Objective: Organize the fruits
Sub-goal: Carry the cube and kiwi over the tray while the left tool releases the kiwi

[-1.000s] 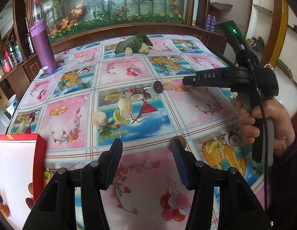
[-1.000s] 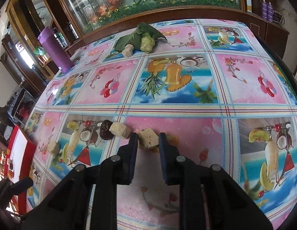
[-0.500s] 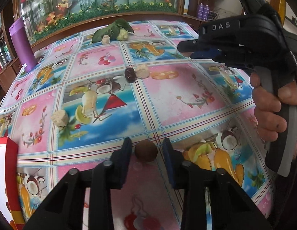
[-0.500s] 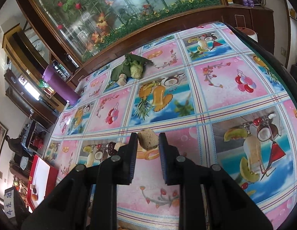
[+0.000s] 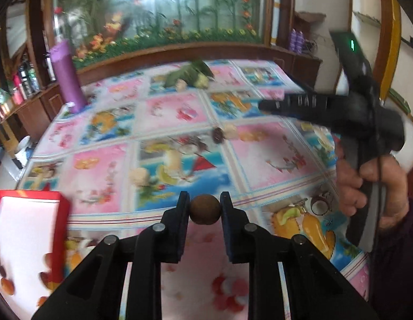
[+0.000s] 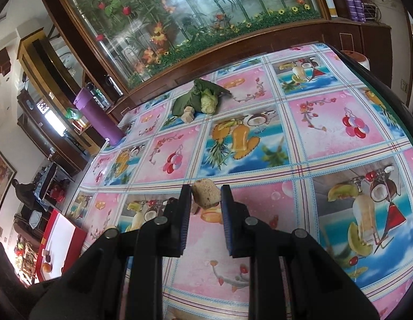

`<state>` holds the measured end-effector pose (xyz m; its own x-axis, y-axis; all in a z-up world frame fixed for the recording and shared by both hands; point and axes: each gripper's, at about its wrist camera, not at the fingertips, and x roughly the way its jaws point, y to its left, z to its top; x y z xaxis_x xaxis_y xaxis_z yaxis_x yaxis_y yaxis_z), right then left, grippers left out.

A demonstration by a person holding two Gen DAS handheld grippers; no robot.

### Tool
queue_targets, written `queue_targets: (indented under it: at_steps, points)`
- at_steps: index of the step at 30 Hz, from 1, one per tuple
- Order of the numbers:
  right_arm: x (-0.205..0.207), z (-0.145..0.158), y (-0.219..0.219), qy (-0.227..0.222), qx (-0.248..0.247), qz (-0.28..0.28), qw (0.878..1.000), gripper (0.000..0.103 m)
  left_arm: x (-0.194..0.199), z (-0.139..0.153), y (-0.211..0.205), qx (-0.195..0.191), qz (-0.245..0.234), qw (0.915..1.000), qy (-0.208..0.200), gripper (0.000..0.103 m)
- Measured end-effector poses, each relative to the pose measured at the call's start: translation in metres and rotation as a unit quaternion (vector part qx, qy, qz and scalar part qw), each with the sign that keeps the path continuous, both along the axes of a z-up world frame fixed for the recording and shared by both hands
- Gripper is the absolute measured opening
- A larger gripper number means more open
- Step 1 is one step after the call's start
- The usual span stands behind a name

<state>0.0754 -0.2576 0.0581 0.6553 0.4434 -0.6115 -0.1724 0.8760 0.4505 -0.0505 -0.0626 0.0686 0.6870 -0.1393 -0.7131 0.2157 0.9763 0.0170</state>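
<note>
A round brown fruit sits between the pads of my left gripper, whose jaws are closing and press on it above the fruit-print tablecloth. My right gripper is shut on a tan, rough chunk of fruit and holds it above the cloth. In the left wrist view a hand carries the right gripper's black body at the right. A red box with a white inside lies at the lower left, with a few fruits in it.
A tan piece, a dark fruit and a pale chunk lie mid-table. Green leaves with a pale fruit and a purple bottle stand at the far side, before a wooden glass-fronted cabinet.
My left gripper went from open to closed around the round brown fruit and raised it. The right gripper lifted its tan chunk off the cloth and tilted upward.
</note>
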Motion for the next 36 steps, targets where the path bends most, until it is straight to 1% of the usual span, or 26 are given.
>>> queue_targets:
  at_steps: [2, 3, 5, 8, 9, 11, 14, 16, 18, 22, 26, 29, 36]
  points:
    - [-0.005, 0.0, 0.012, -0.01, -0.009, 0.01, 1.0, 0.024, -0.012, 0.014, 0.023, 0.004, 0.023, 0.9995, -0.02, 0.022]
    - [-0.008, 0.0, 0.018, -0.009, -0.004, 0.017, 1.0, 0.024, -0.017, 0.019, 0.034, 0.008, 0.035, 0.9989, -0.029, 0.022]
    - [-0.016, -0.001, 0.037, -0.004, 0.023, 0.04, 0.999, 0.024, -0.03, 0.028, 0.063, 0.012, 0.062, 0.9971, -0.044, 0.022]
    - [-0.039, 0.007, 0.078, -0.018, 0.022, 0.074, 0.997, 0.024, -0.044, 0.034, 0.11, 0.018, 0.11, 0.9925, -0.051, 0.022]
    - [-0.047, 0.009, 0.091, -0.02, 0.029, 0.086, 0.996, 0.024, -0.048, 0.035, 0.127, 0.02, 0.129, 0.99, -0.053, 0.022]
    - [-0.064, 0.013, 0.127, -0.019, 0.048, 0.122, 0.991, 0.024, -0.053, 0.034, 0.157, 0.023, 0.168, 0.9841, -0.054, 0.022]
    - [-0.084, 0.02, 0.188, -0.019, 0.052, 0.173, 0.983, 0.024, -0.058, 0.026, 0.198, 0.026, 0.215, 0.9751, -0.047, 0.022]
    - [-0.093, 0.024, 0.227, -0.017, 0.042, 0.206, 0.978, 0.024, -0.06, 0.017, 0.22, 0.022, 0.242, 0.9694, -0.037, 0.022]
    - [-0.101, 0.026, 0.264, -0.012, 0.019, 0.227, 0.974, 0.024, -0.063, 0.007, 0.237, 0.016, 0.259, 0.9653, -0.026, 0.022]
    - [-0.107, 0.02, 0.321, -0.001, -0.016, 0.252, 0.968, 0.024, -0.06, -0.009, 0.259, 0.008, 0.279, 0.9602, -0.003, 0.022]
    - [-0.105, 0.008, 0.354, 0.024, -0.044, 0.26, 0.964, 0.024, -0.06, -0.019, 0.27, 0.006, 0.289, 0.9573, 0.01, 0.022]
    - [-0.098, -0.002, 0.367, 0.039, -0.056, 0.257, 0.964, 0.025, -0.06, -0.025, 0.275, 0.018, 0.294, 0.9556, 0.011, 0.022]
    - [-0.087, -0.017, 0.388, 0.066, -0.08, 0.25, 0.963, 0.025, -0.055, -0.035, 0.286, 0.032, 0.31, 0.95, 0.023, 0.022]
